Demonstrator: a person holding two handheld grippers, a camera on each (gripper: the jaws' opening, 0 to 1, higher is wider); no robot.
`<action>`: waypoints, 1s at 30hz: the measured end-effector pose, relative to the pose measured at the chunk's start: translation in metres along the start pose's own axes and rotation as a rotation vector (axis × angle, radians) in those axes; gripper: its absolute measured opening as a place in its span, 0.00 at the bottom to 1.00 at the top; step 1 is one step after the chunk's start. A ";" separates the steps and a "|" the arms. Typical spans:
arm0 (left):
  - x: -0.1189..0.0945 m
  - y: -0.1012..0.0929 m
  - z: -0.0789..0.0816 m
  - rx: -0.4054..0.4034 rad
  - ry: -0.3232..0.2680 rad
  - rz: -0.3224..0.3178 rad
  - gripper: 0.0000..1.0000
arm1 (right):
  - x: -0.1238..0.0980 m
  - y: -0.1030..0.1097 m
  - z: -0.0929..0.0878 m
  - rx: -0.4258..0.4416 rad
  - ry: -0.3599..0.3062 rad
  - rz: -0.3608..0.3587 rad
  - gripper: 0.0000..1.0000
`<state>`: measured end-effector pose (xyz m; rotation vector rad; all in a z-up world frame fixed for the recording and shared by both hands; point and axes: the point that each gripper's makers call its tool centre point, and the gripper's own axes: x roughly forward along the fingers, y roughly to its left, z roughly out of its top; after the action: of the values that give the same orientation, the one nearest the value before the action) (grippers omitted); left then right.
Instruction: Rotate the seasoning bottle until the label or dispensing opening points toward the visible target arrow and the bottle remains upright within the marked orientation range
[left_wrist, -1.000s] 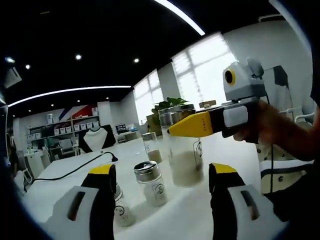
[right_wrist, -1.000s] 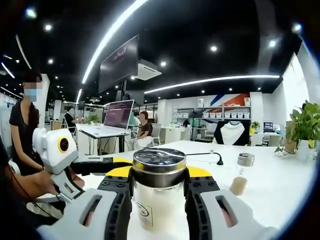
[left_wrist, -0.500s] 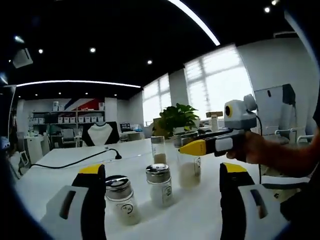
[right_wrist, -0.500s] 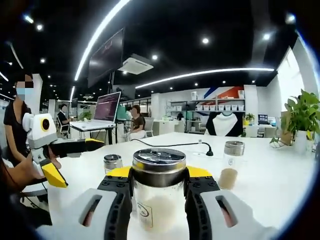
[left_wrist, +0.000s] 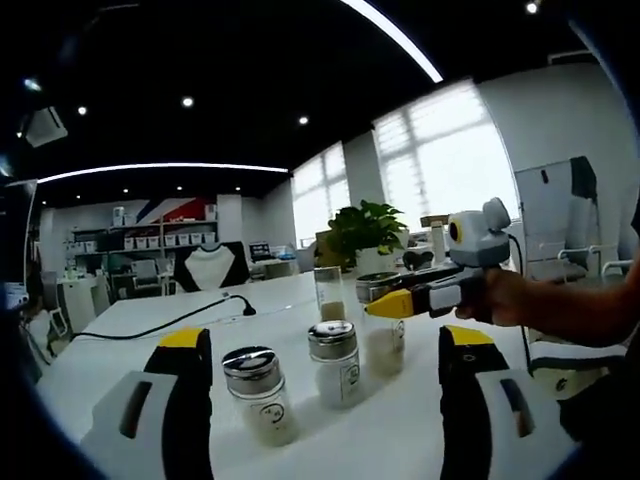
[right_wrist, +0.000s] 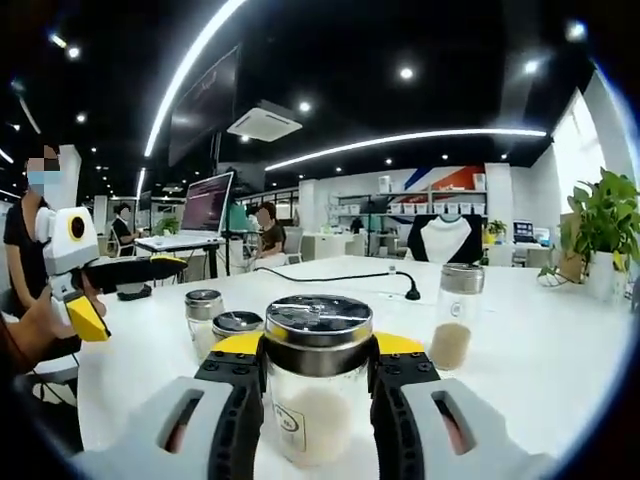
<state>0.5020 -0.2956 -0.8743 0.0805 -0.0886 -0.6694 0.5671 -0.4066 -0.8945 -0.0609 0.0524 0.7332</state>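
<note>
In the right gripper view the seasoning bottle (right_wrist: 318, 385) runs off the picture at 6 o'clock, its sides covered by the jaws, its small label mark unreadable. The two shakers (right_wrist: 222, 325) at 9 o'clock stand half hidden behind it (labels unseen).

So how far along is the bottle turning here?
Done: the right gripper is shut on the seasoning bottle, which stands upright. The left gripper is open, holding nothing. No target arrow can be seen, so whether the turn is finished cannot be told.
</note>
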 end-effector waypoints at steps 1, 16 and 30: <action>0.000 0.000 0.000 -0.004 0.001 0.001 0.99 | 0.000 0.000 0.001 -0.004 -0.005 0.001 0.38; 0.001 0.003 -0.003 -0.007 0.012 0.015 1.00 | -0.002 -0.005 0.000 0.016 -0.031 0.038 0.38; 0.003 0.002 -0.006 -0.008 0.021 0.017 1.00 | -0.001 -0.005 -0.005 -0.012 0.008 0.023 0.42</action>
<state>0.5060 -0.2953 -0.8794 0.0794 -0.0659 -0.6516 0.5699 -0.4115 -0.8988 -0.0750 0.0562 0.7559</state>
